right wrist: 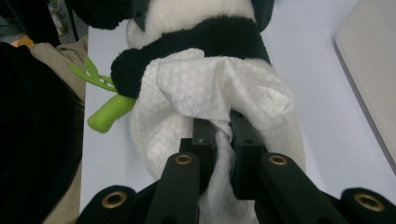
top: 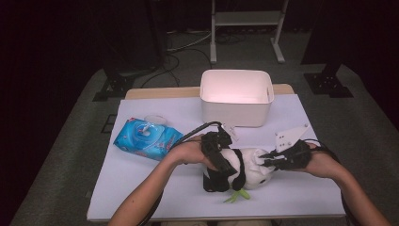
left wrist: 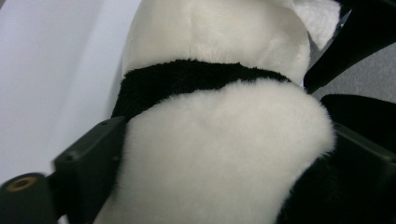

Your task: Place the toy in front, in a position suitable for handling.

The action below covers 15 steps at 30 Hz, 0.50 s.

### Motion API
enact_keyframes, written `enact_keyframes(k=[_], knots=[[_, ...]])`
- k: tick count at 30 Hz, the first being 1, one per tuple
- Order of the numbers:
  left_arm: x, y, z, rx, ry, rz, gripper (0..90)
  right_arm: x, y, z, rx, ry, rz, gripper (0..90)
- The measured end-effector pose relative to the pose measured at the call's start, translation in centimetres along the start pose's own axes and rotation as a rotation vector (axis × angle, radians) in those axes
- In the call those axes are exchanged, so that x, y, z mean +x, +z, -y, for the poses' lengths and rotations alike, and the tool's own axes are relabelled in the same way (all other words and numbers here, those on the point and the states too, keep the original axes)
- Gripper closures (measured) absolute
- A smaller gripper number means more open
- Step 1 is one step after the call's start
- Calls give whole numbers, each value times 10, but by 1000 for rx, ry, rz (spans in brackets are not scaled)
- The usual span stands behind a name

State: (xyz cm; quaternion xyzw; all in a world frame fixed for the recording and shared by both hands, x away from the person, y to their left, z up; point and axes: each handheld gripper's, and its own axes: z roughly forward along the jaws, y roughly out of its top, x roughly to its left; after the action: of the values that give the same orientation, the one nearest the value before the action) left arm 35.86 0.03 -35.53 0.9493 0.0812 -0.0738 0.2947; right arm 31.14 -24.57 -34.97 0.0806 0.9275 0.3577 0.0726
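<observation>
A black-and-white panda plush lies on its side on the white table cover, near the front edge. My left gripper straddles its body from the left. In the left gripper view the plush fills the gap between the wide-spread jaws, and the gripper stands open around it. My right gripper comes in from the right, shut on a white wipe that is draped over the panda's white fur. The wipe is pinched between the right gripper's jaws.
A blue pack of wet wipes lies at the left of the table. A white bin stands at the back centre, its side visible in the right gripper view. A green bamboo sprig sticks out of the plush toward the front edge.
</observation>
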Motion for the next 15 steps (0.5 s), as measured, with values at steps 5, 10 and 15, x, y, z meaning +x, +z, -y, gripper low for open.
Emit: enact_keyframes(k=[5, 10, 15], knots=[[2, -6, -11, 18, 51, -12, 203, -3, -9, 9, -49, 30, 12, 819], [8, -12, -23, 61, 88, -22, 228, -8, -14, 11, -78, 38, 35, 819], [21, -20, -32, 94, 112, -39, 245, -20, -16, 4, -100, 44, 45, 819]])
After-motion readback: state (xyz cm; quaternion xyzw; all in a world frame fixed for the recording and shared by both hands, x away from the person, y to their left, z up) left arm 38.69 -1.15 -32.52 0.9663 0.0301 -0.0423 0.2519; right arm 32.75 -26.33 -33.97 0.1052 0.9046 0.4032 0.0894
